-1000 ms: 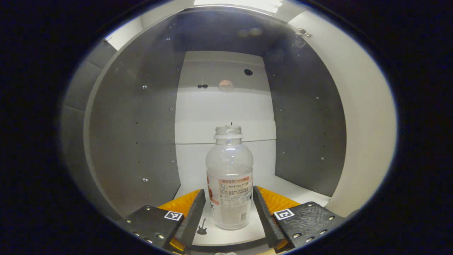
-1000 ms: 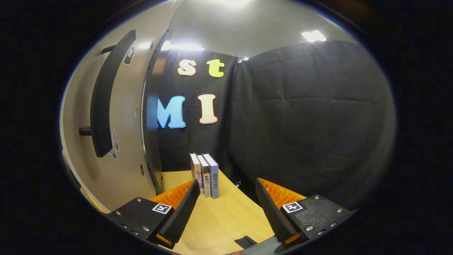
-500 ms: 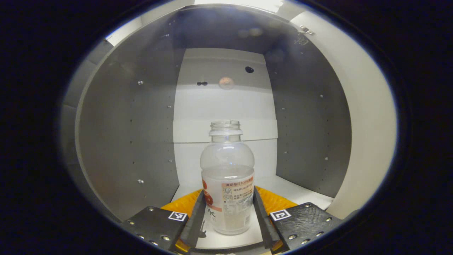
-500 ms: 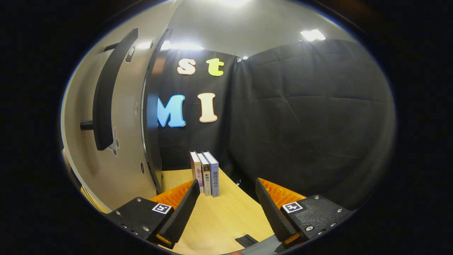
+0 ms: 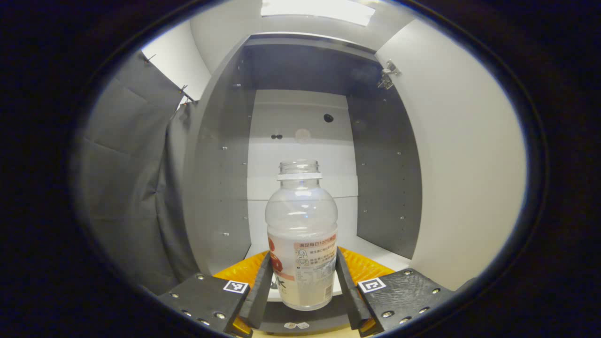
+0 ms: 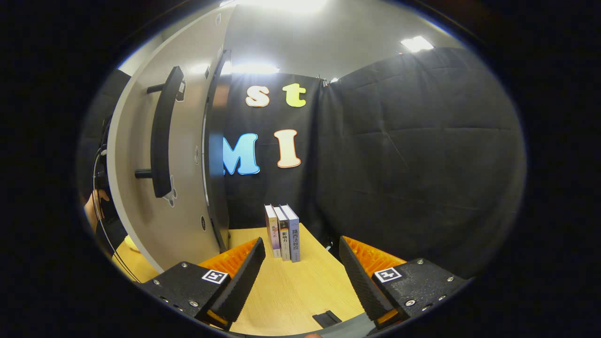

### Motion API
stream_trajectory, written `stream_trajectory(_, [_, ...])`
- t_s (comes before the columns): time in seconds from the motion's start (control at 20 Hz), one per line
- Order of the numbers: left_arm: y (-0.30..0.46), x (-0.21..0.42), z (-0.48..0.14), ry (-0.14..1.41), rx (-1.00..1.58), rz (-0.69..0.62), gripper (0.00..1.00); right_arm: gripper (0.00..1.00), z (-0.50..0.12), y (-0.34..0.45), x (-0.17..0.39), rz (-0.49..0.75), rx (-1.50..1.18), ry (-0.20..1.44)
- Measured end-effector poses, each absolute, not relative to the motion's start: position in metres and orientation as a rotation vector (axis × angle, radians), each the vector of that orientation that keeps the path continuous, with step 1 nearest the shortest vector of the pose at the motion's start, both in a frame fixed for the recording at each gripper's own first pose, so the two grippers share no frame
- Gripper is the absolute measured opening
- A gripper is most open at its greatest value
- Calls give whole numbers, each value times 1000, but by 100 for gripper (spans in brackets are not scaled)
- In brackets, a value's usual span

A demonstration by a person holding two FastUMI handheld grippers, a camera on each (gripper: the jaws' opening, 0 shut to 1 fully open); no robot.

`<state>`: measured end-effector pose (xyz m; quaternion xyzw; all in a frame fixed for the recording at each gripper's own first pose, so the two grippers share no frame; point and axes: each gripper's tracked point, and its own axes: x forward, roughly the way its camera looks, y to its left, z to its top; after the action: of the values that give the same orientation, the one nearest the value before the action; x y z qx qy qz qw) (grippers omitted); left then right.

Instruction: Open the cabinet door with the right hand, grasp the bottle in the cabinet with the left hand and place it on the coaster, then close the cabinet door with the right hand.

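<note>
The left gripper (image 5: 303, 281), open a second ago, now clamps the bottle (image 5: 302, 244) and has drawn it back to the cabinet (image 5: 220, 188) mouth; the right gripper (image 6: 300, 277) stays released over the bench (image 6: 291, 291).

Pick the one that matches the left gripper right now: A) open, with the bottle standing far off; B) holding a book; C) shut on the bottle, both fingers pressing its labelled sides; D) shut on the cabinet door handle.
C: in the left gripper view, the left gripper has both fingers pressed flat against the labelled sides of the bottle, in front of the open cabinet.
</note>
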<state>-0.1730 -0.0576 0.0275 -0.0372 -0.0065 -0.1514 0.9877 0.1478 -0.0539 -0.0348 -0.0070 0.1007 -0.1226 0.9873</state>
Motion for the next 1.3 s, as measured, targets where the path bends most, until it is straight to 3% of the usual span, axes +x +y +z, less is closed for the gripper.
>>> stream_trajectory(0.15, [-48, -205, 33, -39, -79, -289, 65, 97, -33, -56, 138, -212, -3, 192])
stream_trajectory(0.2, [-45, -215, 34, -42, -76, -284, 70, 97, -32, -56, 134, -199, 4, 190])
stream_trajectory(0.55, [-24, -286, 25, -58, -84, -247, 65, 97, -31, -53, 117, -123, 21, 174])
stream_trajectory(0.6, [-21, -295, 22, -54, -87, -246, 74, 97, -29, -52, 114, -112, 20, 171])
stream_trajectory(0.75, [-16, -318, 11, -50, -94, -237, 65, 97, -30, -49, 108, -86, 20, 161])
stream_trajectory(0.8, [-15, -329, 6, -51, -91, -235, 69, 98, -31, -47, 106, -75, 22, 160])
stream_trajectory(0.9, [-13, -349, -4, -50, -84, -237, 69, 98, -35, -44, 102, -57, 22, 162])
stream_trajectory(0.95, [-11, -358, -9, -49, -79, -236, 65, 97, -36, -44, 100, -53, 20, 161])
stream_trajectory(1.0, [-10, -366, -14, -47, -72, -234, 69, 97, -38, -43, 98, -50, 21, 161])
stream_trajectory(1.3, [-10, -405, -59, -15, -45, -224, 70, 97, -48, -36, 97, -22, 31, 160])
